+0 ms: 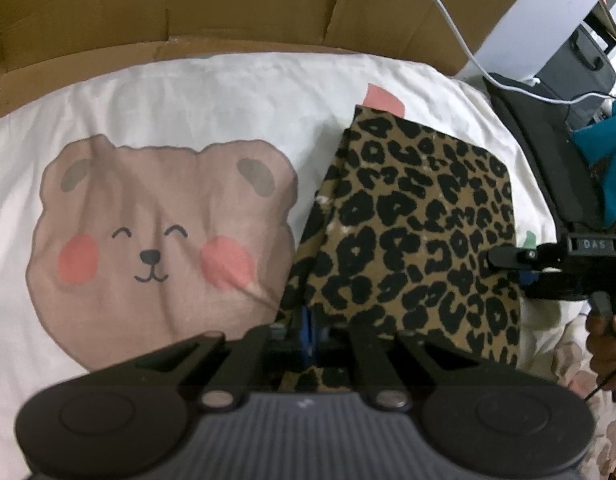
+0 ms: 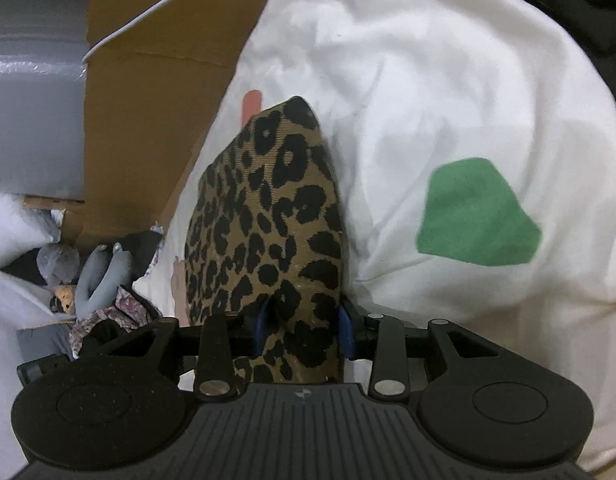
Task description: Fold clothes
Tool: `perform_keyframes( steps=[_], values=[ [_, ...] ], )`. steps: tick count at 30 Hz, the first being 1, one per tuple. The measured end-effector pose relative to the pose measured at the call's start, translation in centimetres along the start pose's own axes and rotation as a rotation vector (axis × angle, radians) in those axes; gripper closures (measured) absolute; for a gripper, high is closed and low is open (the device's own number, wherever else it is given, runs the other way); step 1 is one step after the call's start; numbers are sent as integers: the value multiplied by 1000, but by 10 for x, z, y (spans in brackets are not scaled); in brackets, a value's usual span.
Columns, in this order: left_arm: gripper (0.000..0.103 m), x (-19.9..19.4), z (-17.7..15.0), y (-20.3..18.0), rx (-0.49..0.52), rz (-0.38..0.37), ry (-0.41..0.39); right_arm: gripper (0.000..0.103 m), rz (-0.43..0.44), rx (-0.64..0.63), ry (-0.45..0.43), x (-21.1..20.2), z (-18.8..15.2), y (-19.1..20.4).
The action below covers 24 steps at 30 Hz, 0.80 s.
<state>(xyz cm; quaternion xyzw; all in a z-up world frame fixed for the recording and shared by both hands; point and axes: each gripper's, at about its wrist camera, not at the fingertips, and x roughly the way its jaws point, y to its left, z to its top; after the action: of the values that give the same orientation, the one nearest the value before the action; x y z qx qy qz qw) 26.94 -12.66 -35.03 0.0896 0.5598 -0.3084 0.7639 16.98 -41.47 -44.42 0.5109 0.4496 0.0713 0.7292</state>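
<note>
Leopard-print garment (image 1: 420,224) folded on bedsheet (image 1: 187,96); left gripper (image 1: 308,328) clamped on its edge; right gripper (image 2: 303,332) pinching it

Bare bear-print sheet (image 1: 159,216) left — cardboard wall (image 1: 227,4) behind

One leopard-print garment (image 1: 420,216), two grippers (image 1: 308,320) (image 2: 303,328)
</note>
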Motion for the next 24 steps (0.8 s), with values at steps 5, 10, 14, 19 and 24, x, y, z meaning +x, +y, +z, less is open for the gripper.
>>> perform_keyframes(
  steps=[5,10,14,19,24],
  values=[
    [101,1,-1,-2,1,12,5,94,27,-46,0,-8,3,13],
    [100,1,1,-3,8,13,16,69,12,-12,7,-2,1,6],
    [94,-7,8,1,9,7,26,62,40,-13,26,11,-4,3],
    [78,-18,23,7,-14,-7,-5,77,54,-28,31,11,-3,6],
    [51,-10,38,-2,8,-48,-22,78,59,-26,26,10,-4,7]
  ],
)
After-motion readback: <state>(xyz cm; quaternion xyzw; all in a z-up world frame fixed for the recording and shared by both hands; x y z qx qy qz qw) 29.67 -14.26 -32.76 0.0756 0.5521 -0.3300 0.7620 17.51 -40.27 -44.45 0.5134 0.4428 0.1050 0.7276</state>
